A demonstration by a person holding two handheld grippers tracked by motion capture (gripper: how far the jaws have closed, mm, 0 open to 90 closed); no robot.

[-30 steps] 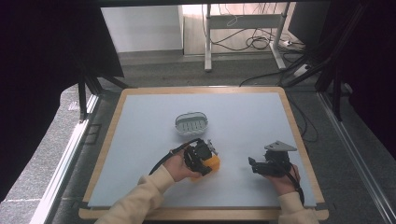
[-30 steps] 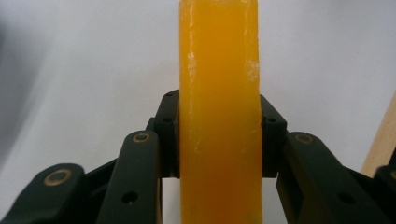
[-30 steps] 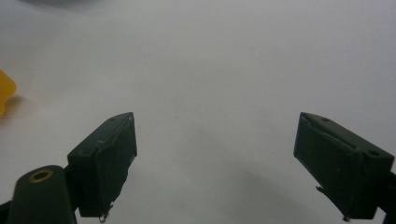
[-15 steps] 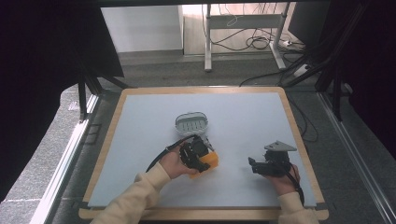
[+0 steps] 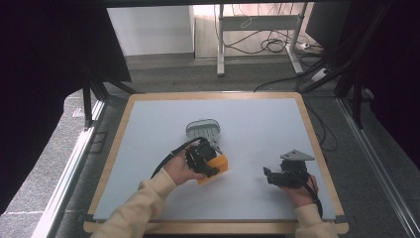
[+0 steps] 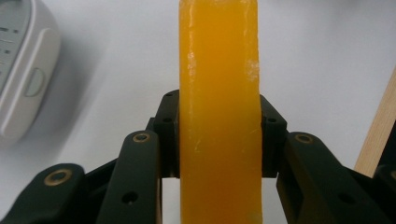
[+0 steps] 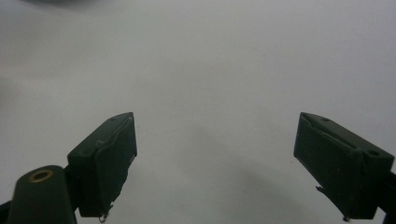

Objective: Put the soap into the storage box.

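Currently on the table (image 5: 148,148): one orange block (image 5: 216,167), one grey dish (image 5: 203,130), two grippers, two hands. Left gripper (image 5: 207,161) sits just below table centre; its jaws are clamped on the block, one on each flat side, as the left gripper view shows with the block (image 6: 219,112) standing upright between them. From above, the block juts out at the gripper's 4 o'clock side. Whether it touches the mat or is lifted off it, cannot tell. The dish lies at 12 o'clock from the left gripper, near it but apart; in the left gripper view its rounded white rim (image 6: 23,70) shows at 10 o'clock, blurred. Right gripper (image 5: 270,176) rests at 3 o'clock from the block, well apart, with its grey plate on top; its jaws stand wide apart with nothing between them, bare mat beyond them in the right gripper view (image 7: 215,172). Wooden rim runs round all four sides of the table; a strip of it (image 6: 378,126) shows at 3 o'clock in the left gripper view. Open mat: the whole far half past the dish, the left third, and the gap between the grippers. Right hand (image 5: 299,191) is close to the rim's near right corner.
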